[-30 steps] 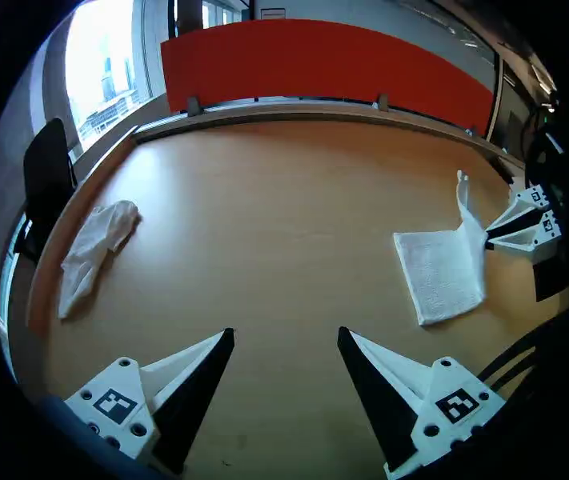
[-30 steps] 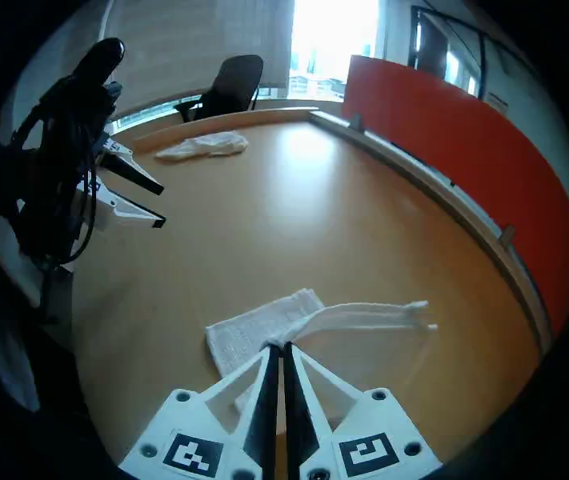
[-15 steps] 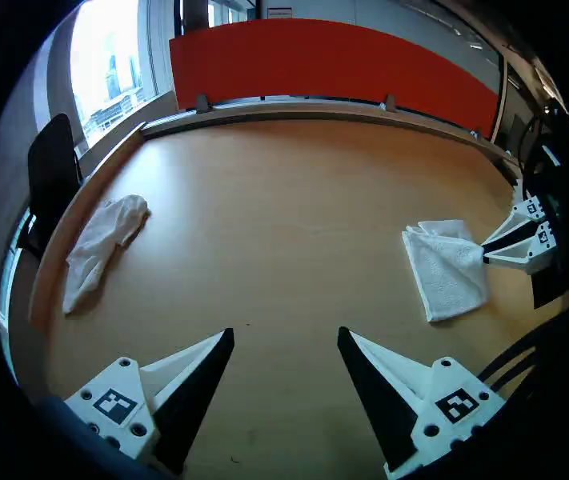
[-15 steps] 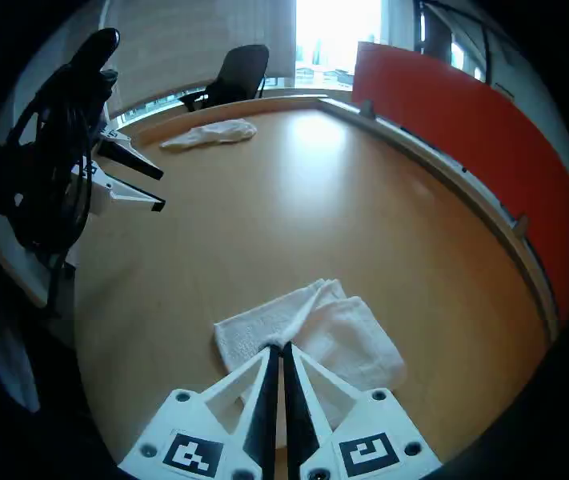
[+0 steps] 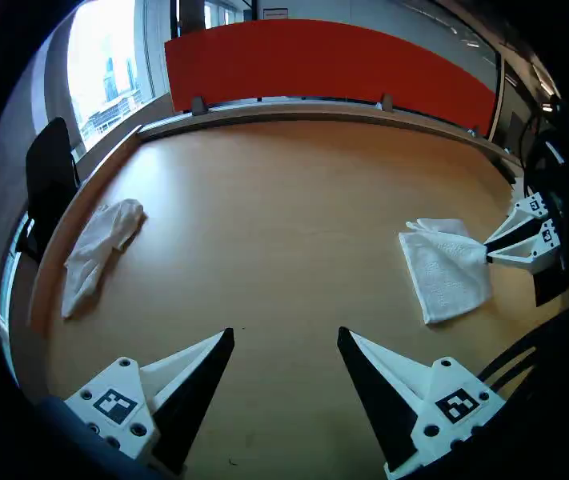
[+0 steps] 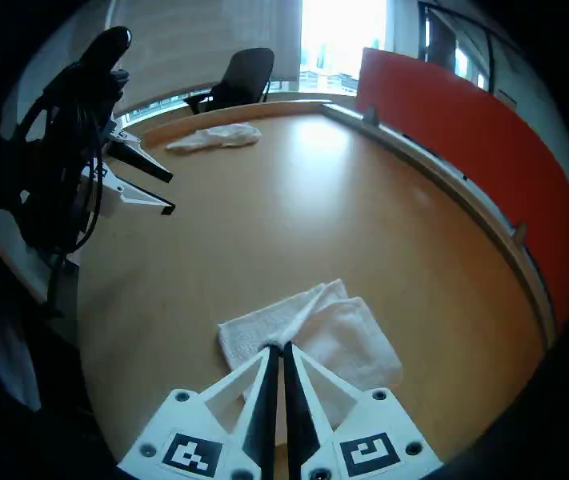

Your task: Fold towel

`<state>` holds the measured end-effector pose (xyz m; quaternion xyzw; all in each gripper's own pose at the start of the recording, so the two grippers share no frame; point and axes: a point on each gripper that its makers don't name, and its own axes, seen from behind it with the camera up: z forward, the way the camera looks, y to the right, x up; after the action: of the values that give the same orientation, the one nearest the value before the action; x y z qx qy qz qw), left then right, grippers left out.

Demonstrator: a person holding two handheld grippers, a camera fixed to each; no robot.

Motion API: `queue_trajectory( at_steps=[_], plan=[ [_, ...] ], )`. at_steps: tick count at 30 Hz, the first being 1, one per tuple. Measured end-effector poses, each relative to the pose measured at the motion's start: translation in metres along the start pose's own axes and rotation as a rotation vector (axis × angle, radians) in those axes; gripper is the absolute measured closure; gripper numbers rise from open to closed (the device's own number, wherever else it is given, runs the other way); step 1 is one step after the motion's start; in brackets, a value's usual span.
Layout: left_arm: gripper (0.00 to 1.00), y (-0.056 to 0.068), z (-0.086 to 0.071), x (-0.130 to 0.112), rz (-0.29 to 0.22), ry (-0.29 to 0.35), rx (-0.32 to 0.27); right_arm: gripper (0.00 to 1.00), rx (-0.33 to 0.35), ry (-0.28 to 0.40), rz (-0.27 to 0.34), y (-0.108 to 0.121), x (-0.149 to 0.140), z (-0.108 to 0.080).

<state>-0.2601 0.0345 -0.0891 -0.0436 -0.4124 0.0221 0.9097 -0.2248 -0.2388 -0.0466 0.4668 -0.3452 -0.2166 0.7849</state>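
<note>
One fold is done: the white terry towel (image 6: pixel 328 332), half raised a second ago, now lies doubled on the wooden table (image 6: pixel 284 200), my right gripper (image 6: pixel 282 350) pinching its edge, left gripper (image 5: pixel 284 336) wide, empty.

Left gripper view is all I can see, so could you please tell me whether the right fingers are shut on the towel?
Observer: Yes, the right gripper is shut on a raised ridge of the towel.
Operator: Thanks; do the layers line up?
Observer: No; the top layer lies askew, and the lower layer shows on the side toward the left gripper.
Operator: Is anything beside that gripper?
Observer: Black cables hang beside it, apart from the towel.
</note>
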Motion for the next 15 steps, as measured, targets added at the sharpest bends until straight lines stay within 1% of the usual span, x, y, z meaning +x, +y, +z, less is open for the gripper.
queue_trajectory(
  at_steps=[2, 3, 6, 7, 10, 11, 15],
  plan=[
    [0.04, -0.0002, -0.0002, -0.0001, 0.0, 0.0, 0.001, 0.95, 0.003, 0.0, 0.002, -0.0005, -0.0003, 0.0],
    [0.04, -0.0002, -0.0003, -0.0003, 0.0, 0.0, 0.002, 0.92, 0.003, 0.0, 0.003, -0.0008, -0.0006, 0.0],
    [0.04, 0.0001, -0.0007, -0.0011, -0.001, -0.001, 0.003, 0.75, 0.004, -0.002, 0.007, -0.0012, -0.002, 0.0],
    [0.03, 0.0001, -0.0009, -0.0014, -0.002, -0.001, 0.003, 0.67, 0.003, -0.004, 0.009, -0.0013, -0.0028, 0.0001],
    [0.04, 0.0001, -0.0013, -0.002, -0.003, -0.001, 0.004, 0.34, 0.002, -0.006, 0.015, -0.0014, -0.0048, -0.0001],
    [0.04, 0.0, -0.0015, -0.0021, -0.003, -0.001, 0.004, 0.28, 0.002, -0.006, 0.017, -0.0014, -0.0053, -0.0002],
    [0.04, 0.0008, -0.0023, -0.0018, -0.002, 0.001, 0.005, 0.27, -0.009, -0.007, 0.024, -0.0002, -0.0088, -0.001]
  ],
)
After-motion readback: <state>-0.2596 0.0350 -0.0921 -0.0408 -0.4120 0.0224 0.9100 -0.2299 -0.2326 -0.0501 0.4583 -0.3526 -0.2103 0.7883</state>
